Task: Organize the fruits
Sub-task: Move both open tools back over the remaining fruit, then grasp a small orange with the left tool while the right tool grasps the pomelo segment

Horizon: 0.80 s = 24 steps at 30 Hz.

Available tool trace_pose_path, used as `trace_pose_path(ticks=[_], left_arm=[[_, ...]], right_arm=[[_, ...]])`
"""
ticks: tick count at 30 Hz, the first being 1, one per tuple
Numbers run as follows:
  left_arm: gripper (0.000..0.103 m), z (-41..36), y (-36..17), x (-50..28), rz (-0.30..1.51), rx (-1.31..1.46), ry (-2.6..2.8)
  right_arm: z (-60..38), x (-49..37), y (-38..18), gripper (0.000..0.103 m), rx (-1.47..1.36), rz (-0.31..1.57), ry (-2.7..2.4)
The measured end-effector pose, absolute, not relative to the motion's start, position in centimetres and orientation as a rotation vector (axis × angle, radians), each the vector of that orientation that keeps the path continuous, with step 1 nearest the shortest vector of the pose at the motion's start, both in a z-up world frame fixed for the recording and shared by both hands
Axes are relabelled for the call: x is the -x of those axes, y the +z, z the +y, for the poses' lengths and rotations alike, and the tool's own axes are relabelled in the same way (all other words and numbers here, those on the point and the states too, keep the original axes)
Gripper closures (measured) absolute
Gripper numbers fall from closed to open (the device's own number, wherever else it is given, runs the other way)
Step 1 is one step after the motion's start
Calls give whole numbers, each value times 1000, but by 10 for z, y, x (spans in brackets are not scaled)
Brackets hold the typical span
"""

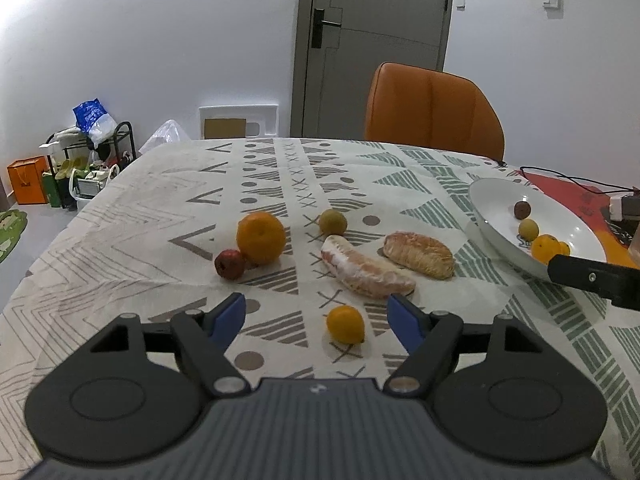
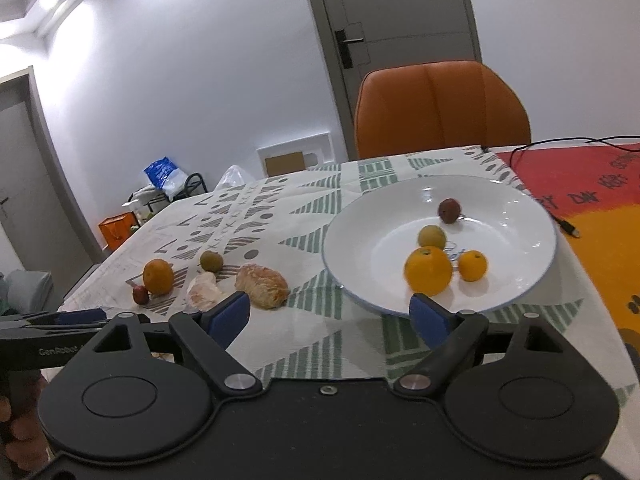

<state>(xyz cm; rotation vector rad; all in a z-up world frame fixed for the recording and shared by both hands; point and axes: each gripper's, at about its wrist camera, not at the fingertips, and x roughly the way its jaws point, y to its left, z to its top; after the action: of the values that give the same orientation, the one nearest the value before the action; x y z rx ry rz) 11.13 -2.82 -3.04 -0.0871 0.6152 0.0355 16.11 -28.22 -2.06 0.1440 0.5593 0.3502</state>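
A small smooth yellow-orange citrus fruit (image 1: 345,324) lies on the cloth-covered counter (image 1: 160,216), just ahead of the left gripper (image 1: 316,318), whose blue-padded fingers (image 1: 229,316) are spread wide and hold nothing. Beyond it lie two peeled pomelo segments: a long curved pinkish one with white pith (image 1: 366,268) and a drier, fibrous tan one (image 1: 419,255), close to each other. To their left sit a large round orange with dimpled skin (image 1: 261,237) and a small glossy dark red fruit (image 1: 229,264), touching. A small round olive-green fruit (image 1: 333,221) rests behind the segments.

On the right stands a wide, shallow white ceramic plate with a thin blue rim (image 2: 360,240). In it are four fruits: a big round yellow-orange citrus (image 2: 428,270), a smaller orange one (image 2: 473,265) just beside it, a yellow-green round fruit (image 2: 432,237) touching the big one from behind, and a dark brown-red fruit (image 2: 450,211) farther back. The right gripper (image 2: 332,316) hovers at the plate's near rim, its fingers (image 2: 430,320) spread wide and empty.

The counter's cloth is cream with grey and green geometric prints. A red-and-orange mat (image 2: 592,208) lies right of the plate, and an orange leather chair (image 2: 440,108) stands behind.
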Motion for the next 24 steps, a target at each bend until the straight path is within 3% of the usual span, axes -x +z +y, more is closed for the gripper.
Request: trace_pose_path(ticks=[14,20,22,23,24], left_arm=[[37,-21,-45,-123,647,159,-8],[55,-29,-55,-137,667,152,-26],[68,-32,-57,-139,655,136,-12],[80,-31,-56,-141,656,149,-22],[80,-28,-56,-142,659,172,-27]], right_arm=[[-254,-174,-31,32,-109,601,415],[-245,-184,-38,41,-104,632,451],[-241,-187,-40,44,-103,645,467],[-239,-189,-41,46,-101,651,475],[-237,-190,-42,47,-99,655,483]])
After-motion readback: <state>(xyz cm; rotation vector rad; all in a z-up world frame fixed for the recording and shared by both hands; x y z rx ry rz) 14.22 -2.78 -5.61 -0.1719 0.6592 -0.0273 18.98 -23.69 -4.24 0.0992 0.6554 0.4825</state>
